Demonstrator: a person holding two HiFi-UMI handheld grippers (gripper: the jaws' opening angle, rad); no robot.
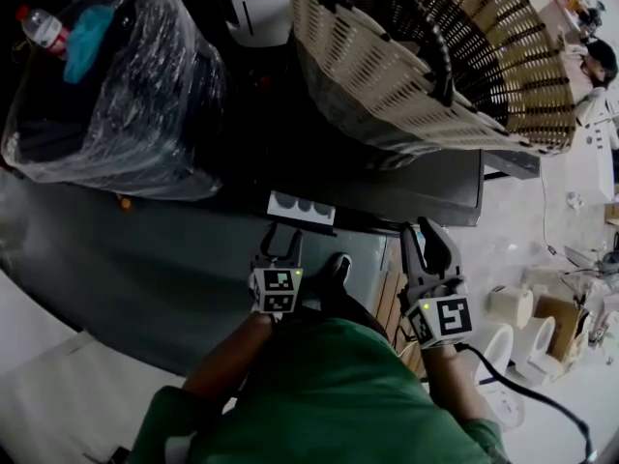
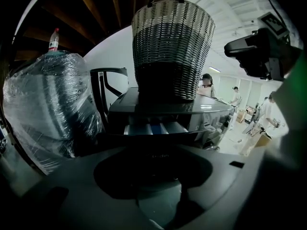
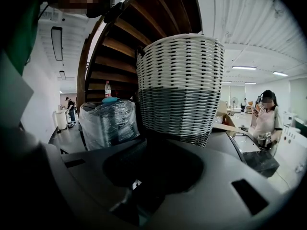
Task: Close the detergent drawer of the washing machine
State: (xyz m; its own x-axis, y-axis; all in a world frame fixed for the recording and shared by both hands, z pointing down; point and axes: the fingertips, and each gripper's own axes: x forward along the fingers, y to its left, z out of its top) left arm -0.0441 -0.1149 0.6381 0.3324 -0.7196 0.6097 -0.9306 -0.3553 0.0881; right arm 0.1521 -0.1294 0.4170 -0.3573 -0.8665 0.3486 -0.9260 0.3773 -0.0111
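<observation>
The washing machine (image 1: 426, 189) stands under a big woven basket (image 1: 426, 56). Its detergent drawer (image 1: 301, 207) is pulled out, white with several compartments; in the left gripper view the drawer (image 2: 153, 128) shows blue and white trays straight ahead. My left gripper (image 1: 281, 228) points at the drawer's front from just short of it, jaws open and empty. My right gripper (image 1: 424, 228) hovers to the right of the drawer by the machine's front edge, its jaws a little apart with nothing between them. The same gripper (image 2: 259, 51) appears at the upper right of the left gripper view.
A plastic-wrapped bundle (image 1: 116, 95) with a bottle (image 1: 44, 29) on it stands left of the machine. The basket (image 3: 180, 85) fills the machine's top. Paper rolls (image 1: 513, 307) and boxes lie on the floor at right. A person (image 3: 266, 116) stands beyond.
</observation>
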